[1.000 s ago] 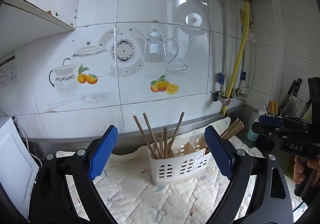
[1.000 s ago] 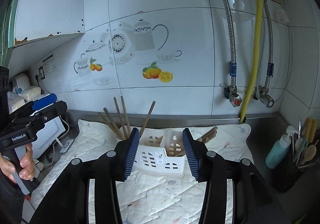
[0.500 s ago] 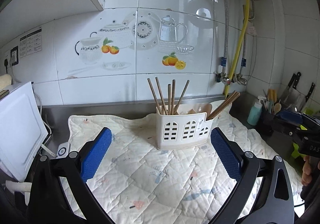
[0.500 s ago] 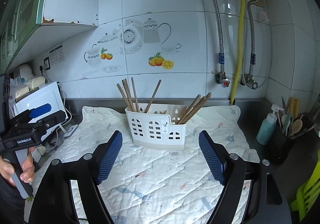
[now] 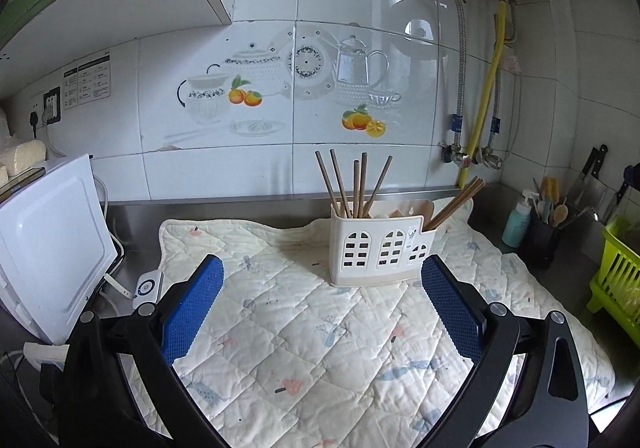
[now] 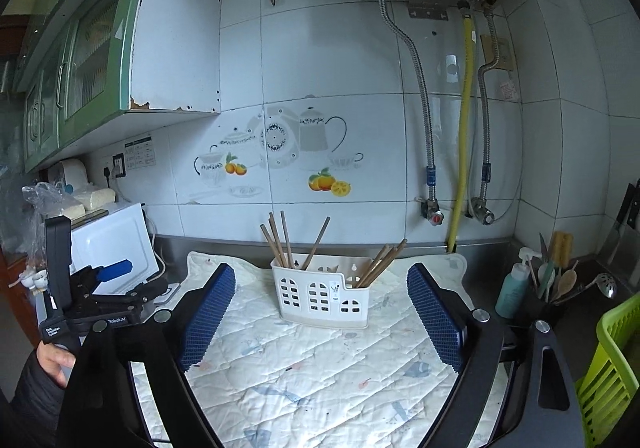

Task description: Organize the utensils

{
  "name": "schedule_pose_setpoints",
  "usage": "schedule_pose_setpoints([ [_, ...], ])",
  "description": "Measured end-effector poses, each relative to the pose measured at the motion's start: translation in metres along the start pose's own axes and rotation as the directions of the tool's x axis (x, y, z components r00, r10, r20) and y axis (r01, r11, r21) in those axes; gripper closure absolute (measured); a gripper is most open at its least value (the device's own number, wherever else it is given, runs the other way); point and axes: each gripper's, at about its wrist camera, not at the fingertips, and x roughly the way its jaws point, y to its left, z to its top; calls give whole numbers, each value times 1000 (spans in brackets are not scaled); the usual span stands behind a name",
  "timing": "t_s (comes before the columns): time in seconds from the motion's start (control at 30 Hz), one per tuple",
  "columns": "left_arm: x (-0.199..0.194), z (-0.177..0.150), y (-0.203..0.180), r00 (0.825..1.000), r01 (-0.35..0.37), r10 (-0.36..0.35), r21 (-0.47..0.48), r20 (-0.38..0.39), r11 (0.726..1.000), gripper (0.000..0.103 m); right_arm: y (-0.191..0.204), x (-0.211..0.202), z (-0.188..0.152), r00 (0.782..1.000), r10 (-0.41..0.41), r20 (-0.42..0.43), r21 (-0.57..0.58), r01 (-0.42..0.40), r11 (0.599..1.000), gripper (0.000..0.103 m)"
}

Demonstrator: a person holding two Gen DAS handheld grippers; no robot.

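Left wrist view: the left gripper [image 5: 320, 304] has its jaws spread wide with nothing between them. Ahead of them, a little right of the middle and well apart from the pads, stands the white utensil holder [image 5: 380, 254] on the quilted mat [image 5: 320, 348] that covers the worktop [image 5: 240, 210]. Five chopsticks [image 5: 356, 184] stand nearly upright in its left compartment, and another bundle of chopsticks [image 5: 456, 200] leans to the right out of its right compartment. A white appliance [image 5: 48, 240] stands at the left.

Right wrist view: the right gripper [image 6: 320, 312] is open too; its jaws have just been opening, and they are empty. The utensil holder [image 6: 320, 296] stands on the mat beyond the fingertips, about centred between the jaws and not touching them. At the far left a hand [image 6: 54, 362] holds the left gripper [image 6: 120, 278] above the edge of the worktop, well apart from the holder
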Motion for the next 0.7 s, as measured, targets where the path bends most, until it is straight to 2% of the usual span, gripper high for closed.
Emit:
schedule_pose_setpoints([
  [0.13, -4, -2, 2, 1000, -13, 13, -2, -5, 1000, 5, -6, -11, 1, 1000, -2, 23, 23, 2, 1000, 18],
  [0.23, -6, -2, 5, 1000, -10, 10, -18, -3, 1000, 5, -15, -14, 4, 999, 40, 18, 61, -41, 997, 18],
  [0.4, -4, -5, 7, 1000, -3, 3, -30, -23, 1000, 5, -20, -30, 9, 998, 9, 66, 61, -13, 998, 18],
  [0.57, 1, -13, 6, 999, 19, -21, -50, -41, 999, 5, -15, -21, -5, 1000, 6, 25, 55, -8, 998, 18],
  [0.7, 8, -22, 6, 998, 0, -3, -39, -71, 999, 5, -14, -7, -25, 1000, 18, -12, 81, -17, 997, 18],
])
